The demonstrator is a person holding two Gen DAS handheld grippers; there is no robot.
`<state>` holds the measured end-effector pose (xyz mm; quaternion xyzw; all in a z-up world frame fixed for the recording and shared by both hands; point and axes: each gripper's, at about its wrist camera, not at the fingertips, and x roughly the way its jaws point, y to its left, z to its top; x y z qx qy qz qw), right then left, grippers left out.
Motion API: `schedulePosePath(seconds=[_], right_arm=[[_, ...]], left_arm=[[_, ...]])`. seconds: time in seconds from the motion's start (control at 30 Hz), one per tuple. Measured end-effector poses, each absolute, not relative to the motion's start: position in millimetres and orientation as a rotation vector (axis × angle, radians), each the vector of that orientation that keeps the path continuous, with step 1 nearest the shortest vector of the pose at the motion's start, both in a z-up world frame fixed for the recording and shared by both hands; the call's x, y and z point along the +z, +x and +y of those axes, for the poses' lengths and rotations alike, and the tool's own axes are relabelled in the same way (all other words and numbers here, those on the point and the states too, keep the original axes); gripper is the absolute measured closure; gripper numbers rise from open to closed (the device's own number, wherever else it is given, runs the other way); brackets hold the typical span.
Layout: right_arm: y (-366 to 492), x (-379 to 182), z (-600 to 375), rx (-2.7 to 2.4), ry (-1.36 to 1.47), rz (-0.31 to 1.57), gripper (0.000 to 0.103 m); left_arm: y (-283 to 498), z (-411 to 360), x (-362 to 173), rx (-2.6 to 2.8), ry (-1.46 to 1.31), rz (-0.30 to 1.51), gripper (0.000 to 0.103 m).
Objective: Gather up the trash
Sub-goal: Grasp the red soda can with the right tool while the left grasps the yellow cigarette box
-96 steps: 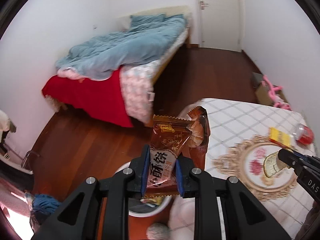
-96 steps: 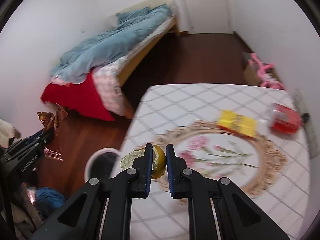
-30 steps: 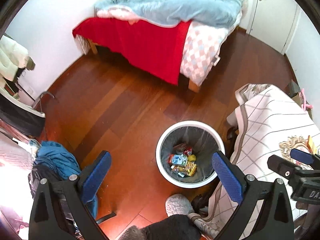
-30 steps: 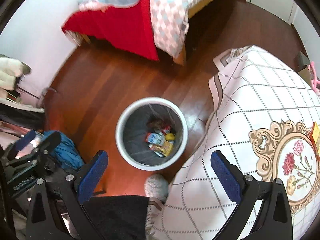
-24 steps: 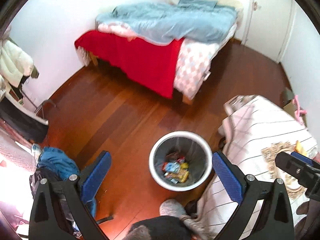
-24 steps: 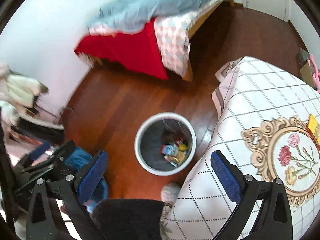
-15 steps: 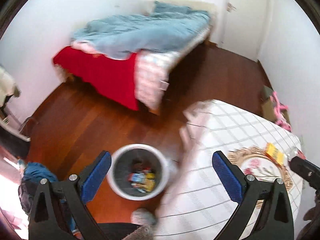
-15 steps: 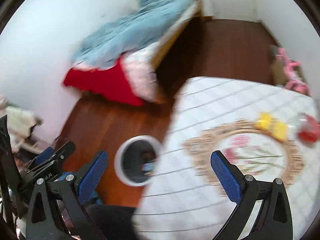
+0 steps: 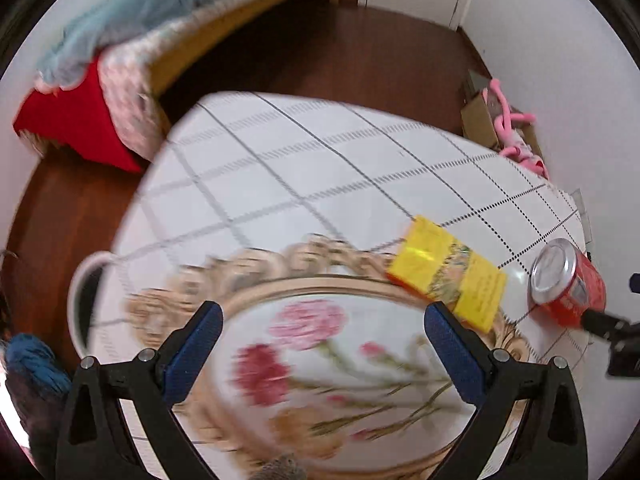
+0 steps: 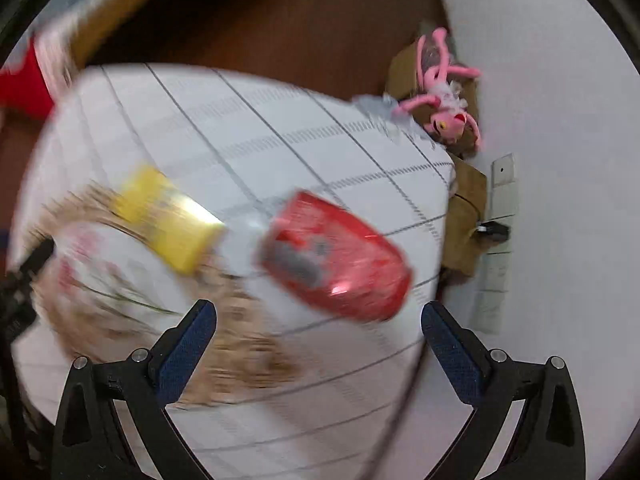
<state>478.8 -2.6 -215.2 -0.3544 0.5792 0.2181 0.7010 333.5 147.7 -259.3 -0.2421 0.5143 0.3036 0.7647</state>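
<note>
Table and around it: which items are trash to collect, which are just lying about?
Job:
- yellow pack, lying on the table
- red can, on its side next to it
- bin, only its rim showing past the table edge

Lying about:
- pink toy on a box
- bed
- blue cloth on the floor

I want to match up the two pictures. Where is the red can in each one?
Left wrist view: the red can lies on its side at the far right edge, silver end facing the camera, on the tablecloth.
Right wrist view: the red can is near the middle, blurred, ahead of the open right gripper.
Shared landmark: the yellow box lies just left of the can in both.
</note>
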Motion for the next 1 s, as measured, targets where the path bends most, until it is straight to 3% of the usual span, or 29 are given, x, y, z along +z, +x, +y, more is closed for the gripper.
schedulePosePath(seconds=[0.27,0.37,0.4,0.43,0.47,0.77,1.0], right_arm=[[523.0,-266.7,13.1,0.592,-0.995,1.316,0.000],[540.1,-271.7,13.0,0.583,-0.932,1.330,0.001],[546.3,-269.5,11.4,0.589,-0.887,1.334,0.009],[550.1,-267.9,9.9,0.594,-0.849,1.340,0.029],[557.7,-265.4,6.6,0.604,-0.781,1.359,0.040],[555.6,-258.1,-17.0,0.508,-0.611,1.370,0.040],[558.0,-261.0,-25.7,0.392,-0.539,1.334,0.040]], left_arm=[[361.2,145.9,-286.8,0.642,-0.617,1.165,0.000],[368.0,147.4,-289.7,0.624,-0.641,1.169,0.000],[371.7,148.4,-291.3,0.621,-0.646,1.175,0.000],[374.4,150.4,-292.2,0.617,-0.658,1.179,0.000],[375.9,151.8,-292.9,0.613,-0.673,1.182,0.000],[406.8,162.8,-295.6,0.593,-0.868,1.212,0.001],[467.7,132.2,-302.4,0.614,-0.559,1.365,0.005]])
